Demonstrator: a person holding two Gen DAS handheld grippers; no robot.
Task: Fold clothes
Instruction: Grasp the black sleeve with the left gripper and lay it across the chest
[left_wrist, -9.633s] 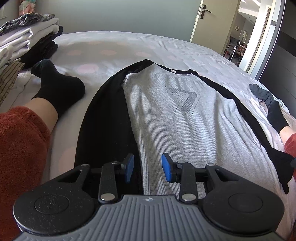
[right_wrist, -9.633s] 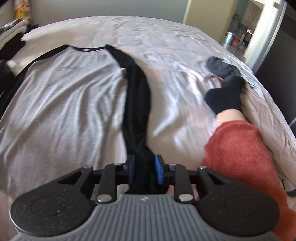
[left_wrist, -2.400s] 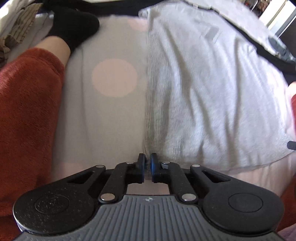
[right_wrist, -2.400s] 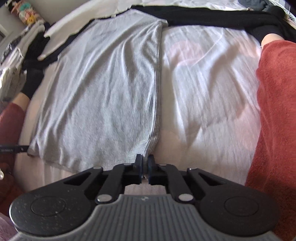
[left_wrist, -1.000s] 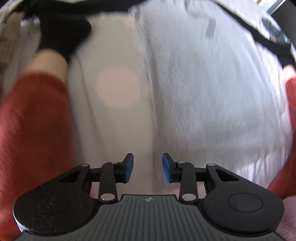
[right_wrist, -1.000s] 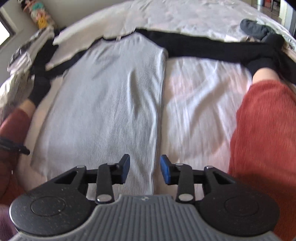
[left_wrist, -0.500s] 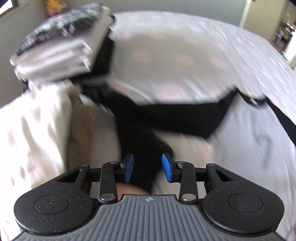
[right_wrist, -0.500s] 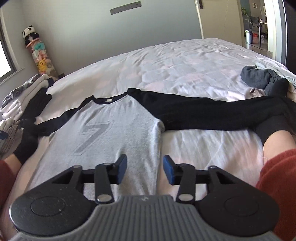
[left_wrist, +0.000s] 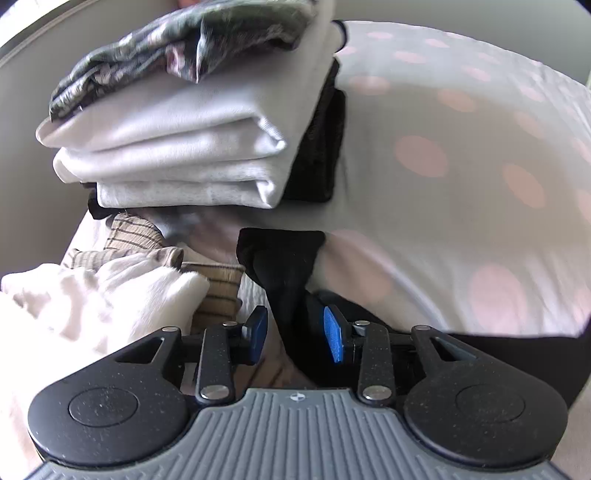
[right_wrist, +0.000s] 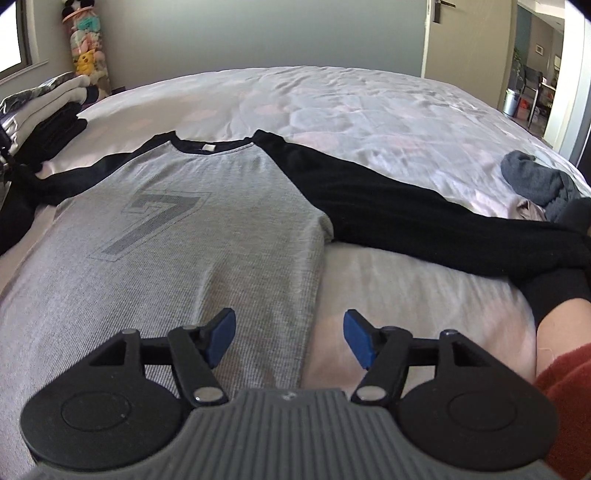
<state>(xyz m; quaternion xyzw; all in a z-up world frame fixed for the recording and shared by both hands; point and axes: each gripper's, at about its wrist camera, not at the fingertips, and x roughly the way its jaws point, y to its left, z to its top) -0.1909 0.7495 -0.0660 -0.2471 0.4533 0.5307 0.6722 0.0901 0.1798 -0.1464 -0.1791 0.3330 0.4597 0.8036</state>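
A grey raglan shirt (right_wrist: 184, 229) with a "7" print lies flat on the bed, its black sleeves spread out. The right sleeve (right_wrist: 424, 218) stretches to the right. My right gripper (right_wrist: 290, 339) is open and empty, hovering over the shirt's right side seam near the hem. My left gripper (left_wrist: 295, 330) is open, with the black cuff end of the left sleeve (left_wrist: 286, 266) lying between its blue pads (left_wrist: 258, 328); the pads are apart and do not pinch it.
A stack of folded clothes (left_wrist: 184, 133) stands close ahead of the left gripper, with loose white and striped garments (left_wrist: 110, 288) to its left. The person's black-socked foot (right_wrist: 554, 291) rests on the right. A grey garment (right_wrist: 535, 181) lies far right.
Both grippers let go of the shirt's bottom corners and opened. The left gripper swung out to the left sleeve's cuff beside the stack. The right gripper rose and opened wider.
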